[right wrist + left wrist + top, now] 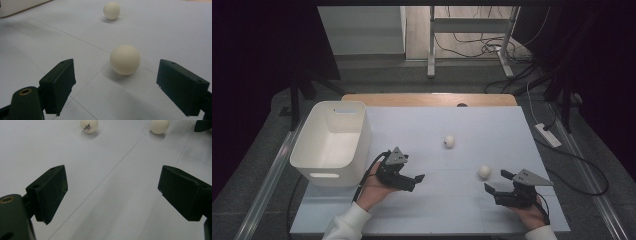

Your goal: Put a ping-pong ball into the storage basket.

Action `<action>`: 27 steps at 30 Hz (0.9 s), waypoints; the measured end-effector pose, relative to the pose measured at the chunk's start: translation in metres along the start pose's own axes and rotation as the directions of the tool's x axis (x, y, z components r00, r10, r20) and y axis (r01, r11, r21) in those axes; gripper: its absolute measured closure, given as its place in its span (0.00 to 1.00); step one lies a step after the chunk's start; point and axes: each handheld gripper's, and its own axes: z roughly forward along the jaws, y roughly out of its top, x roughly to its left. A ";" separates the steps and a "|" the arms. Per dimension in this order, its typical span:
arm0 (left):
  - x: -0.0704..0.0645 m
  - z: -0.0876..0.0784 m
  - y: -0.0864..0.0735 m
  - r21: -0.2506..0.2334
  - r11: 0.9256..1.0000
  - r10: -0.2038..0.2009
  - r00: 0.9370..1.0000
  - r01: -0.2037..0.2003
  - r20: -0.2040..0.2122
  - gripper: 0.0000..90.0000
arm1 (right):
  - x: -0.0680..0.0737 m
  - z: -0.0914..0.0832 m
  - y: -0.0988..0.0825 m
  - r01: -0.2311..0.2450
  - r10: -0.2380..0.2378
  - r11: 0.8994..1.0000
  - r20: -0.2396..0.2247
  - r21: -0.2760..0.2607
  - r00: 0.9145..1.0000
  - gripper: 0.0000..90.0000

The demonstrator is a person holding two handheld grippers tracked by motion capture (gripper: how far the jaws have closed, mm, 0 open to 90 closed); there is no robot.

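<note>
High view: two white balls are seen on the pale table sheet [437,200], the near ball [484,172] lying at about eleven o'clock from the right gripper [497,182], just beyond its jaws, which are spread wide and empty. The far ball [449,141] is placed at about one o'clock from the left gripper [414,181], well apart; its jaws are likewise parted on nothing. A white bin [332,142] is set at nine o'clock.

both grippers: black bodies, blocky black jaws, grey three-cornered top plates, trailing black cables. left gripper [412,178], right gripper [495,182]. brass-ringed screw holes. white sleeves [347,222].
</note>
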 end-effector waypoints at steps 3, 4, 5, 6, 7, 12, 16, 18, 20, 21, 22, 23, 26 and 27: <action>0.001 0.002 0.003 -0.003 1.000 -0.002 1.000 0.002 0.003 0.11 | 0.000 0.002 0.001 -0.002 0.002 1.000 -0.005 0.001 1.000 0.17; 0.002 0.003 0.004 -0.001 1.000 -0.003 1.000 0.003 0.003 0.11 | 0.000 0.002 0.001 -0.001 0.001 1.000 -0.005 0.004 1.000 0.17; 0.002 0.004 0.005 -0.001 1.000 -0.001 1.000 0.001 0.004 0.11 | 0.001 0.002 0.001 -0.001 0.001 1.000 -0.007 0.004 1.000 0.17; 0.003 0.005 0.006 -0.001 1.000 0.000 1.000 0.000 0.003 0.11 | 0.001 0.001 0.001 -0.001 0.001 1.000 -0.007 0.000 1.000 0.17; 0.003 0.005 0.007 -0.001 1.000 0.002 1.000 -0.002 0.003 0.11 | 0.001 0.000 0.001 -0.001 0.001 1.000 -0.008 0.001 1.000 0.17; 0.004 0.011 0.011 0.011 1.000 -0.003 1.000 0.003 0.003 0.11 | 0.003 0.000 0.001 0.003 -0.003 1.000 -0.008 -0.001 1.000 0.17; 0.006 0.014 0.014 0.013 1.000 -0.006 1.000 0.006 0.004 0.11 | 0.002 -0.001 0.002 -0.007 0.007 1.000 -0.005 -0.003 1.000 0.17; 0.007 0.015 0.015 0.007 1.000 -0.019 1.000 0.019 0.012 0.12 | 0.002 -0.001 0.002 -0.009 0.009 1.000 -0.004 -0.006 1.000 0.17; 0.008 0.017 0.015 0.009 1.000 -0.026 0.999 0.026 0.021 0.12 | 0.003 -0.001 0.002 -0.010 0.009 1.000 -0.003 -0.006 1.000 0.17; 0.008 0.018 0.016 0.014 1.000 -0.024 0.999 0.024 0.022 0.12 | 0.003 -0.001 0.002 -0.009 0.009 1.000 -0.005 -0.006 1.000 0.17; 0.008 0.019 0.018 0.018 1.000 -0.018 1.000 0.018 0.019 0.12 | 0.003 -0.001 0.002 -0.009 0.009 1.000 -0.006 -0.006 1.000 0.17; 0.008 0.020 0.019 0.017 1.000 -0.020 1.000 0.020 0.020 0.12 | 0.003 -0.001 0.003 -0.009 0.009 1.000 -0.008 -0.005 1.000 0.17; 0.009 0.022 0.025 0.019 1.000 -0.020 0.999 0.019 0.028 0.12 | 0.003 0.000 0.003 -0.007 0.007 1.000 -0.008 -0.007 1.000 0.17; 0.010 0.023 0.026 0.018 1.000 -0.021 0.999 0.020 0.030 0.12 | 0.003 0.000 0.003 -0.007 0.006 1.000 -0.009 -0.009 1.000 0.17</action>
